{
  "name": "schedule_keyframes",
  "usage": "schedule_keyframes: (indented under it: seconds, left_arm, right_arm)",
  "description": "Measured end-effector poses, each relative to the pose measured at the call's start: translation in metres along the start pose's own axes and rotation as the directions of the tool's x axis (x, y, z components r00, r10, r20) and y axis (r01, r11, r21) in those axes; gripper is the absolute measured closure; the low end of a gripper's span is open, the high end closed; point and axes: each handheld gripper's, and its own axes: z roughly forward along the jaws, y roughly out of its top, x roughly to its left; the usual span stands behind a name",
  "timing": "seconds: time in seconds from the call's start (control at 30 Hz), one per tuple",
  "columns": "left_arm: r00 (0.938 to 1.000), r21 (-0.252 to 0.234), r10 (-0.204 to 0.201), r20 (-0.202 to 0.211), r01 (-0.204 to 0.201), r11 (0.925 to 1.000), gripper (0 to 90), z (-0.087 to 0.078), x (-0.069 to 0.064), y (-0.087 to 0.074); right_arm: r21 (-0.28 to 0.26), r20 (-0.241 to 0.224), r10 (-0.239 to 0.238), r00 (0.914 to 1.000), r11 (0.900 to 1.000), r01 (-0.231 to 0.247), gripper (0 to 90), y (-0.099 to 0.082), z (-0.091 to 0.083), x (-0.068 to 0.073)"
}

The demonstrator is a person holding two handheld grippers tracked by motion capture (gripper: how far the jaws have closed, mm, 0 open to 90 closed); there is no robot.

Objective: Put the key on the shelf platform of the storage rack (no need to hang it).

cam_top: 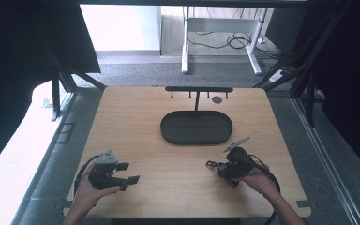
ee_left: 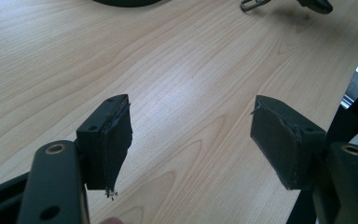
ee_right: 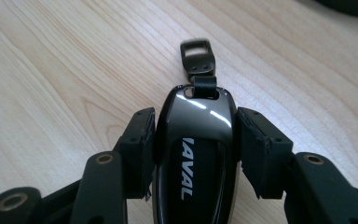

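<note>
- Two hand-held grippers sit low over the near half of a light wooden table [cam_top: 136, 117], one in each of the person's hands, well apart from each other.
- The left gripper [cam_top: 129, 173] is at the near left of the table in the high view, held by the person's left hand [cam_top: 90, 190]. Its jaws stand wide apart with nothing between them; in the left gripper view only bare wood grain lies between the two black pads [ee_left: 116, 140].
- The right gripper [ee_right: 196, 140] is at the near right, held by the person's right hand [cam_top: 258, 179], and points toward the table's middle.
- Its jaws are clamped on a glossy black car key fob [ee_right: 196, 154], one pad pressed against each long side. White lettering reading "AVAL" runs along the fob's face.
- A short black strap with a small metal loop [ee_right: 196, 58] sticks out from the fob's far end, just above the wood; I cannot tell if it touches.
- A black oval tray [cam_top: 197, 138] lies at the table's centre, beyond both grippers.
- Behind the tray stands a black T-shaped rack [cam_top: 198, 90] with small pegs under its crossbar, and a small dark round thing [cam_top: 217, 99] is near it.
</note>
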Motion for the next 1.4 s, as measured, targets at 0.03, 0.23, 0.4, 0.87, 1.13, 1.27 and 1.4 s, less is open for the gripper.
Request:
schedule_keyframes:
  seconds: [0.03, 0.23, 0.4, 0.87, 1.13, 1.27, 1.4]
  left_arm:
    - [1.0, -0.001, 0.002, 0.001, -0.002, 1.0, 29.6, 0.0, 0.0, 0.0]
    - [1.0, -0.002, 0.0, 0.01, 0.0, 1.0, 29.5, 0.0, 0.001, 0.0]
    - [1.0, -0.011, -0.003, 0.009, 0.003, 0.9999, 29.6, -0.002, -0.001, 0.0]
    - [1.0, -0.008, -0.003, 0.006, 0.003, 1.0, 29.6, -0.002, 0.001, 0.0]
    - [1.0, -0.004, -0.006, 0.006, 0.006, 1.0, 29.5, 0.0, 0.001, 0.0]
    - [1.0, -0.004, -0.005, 0.007, 0.005, 1.0, 29.6, -0.001, 0.001, 0.0]
    - [1.0, -0.005, -0.007, 0.004, 0.007, 1.0, 29.5, -0.001, 0.001, 0.0]
  right_arm:
    - [-0.008, -0.003, 0.005, 1.0, 1.0, -0.005, 50.1, 0.001, -0.003, 0.0]
    - [-0.033, 0.0, -0.007, 1.0, 0.9994, 0.007, 50.1, 0.006, -0.016, 0.0]
    - [-0.042, 0.004, -0.02, 0.9998, 0.9989, 0.02, 50.1, 0.011, -0.023, 0.001]
    - [-0.056, -0.006, -0.029, 0.9996, 0.998, 0.029, 50.1, 0.026, -0.031, -0.002]
    - [-0.057, 0.006, -0.034, 0.9994, 0.9978, 0.034, 50.1, 0.036, -0.03, -0.007]
    - [-0.066, 0.015, -0.039, 0.9991, 0.997, 0.04, 50.1, 0.042, -0.031, -0.008]
    - [-0.064, 0.014, -0.043, 0.999, 0.997, 0.044, 50.1, 0.048, -0.031, -0.01]
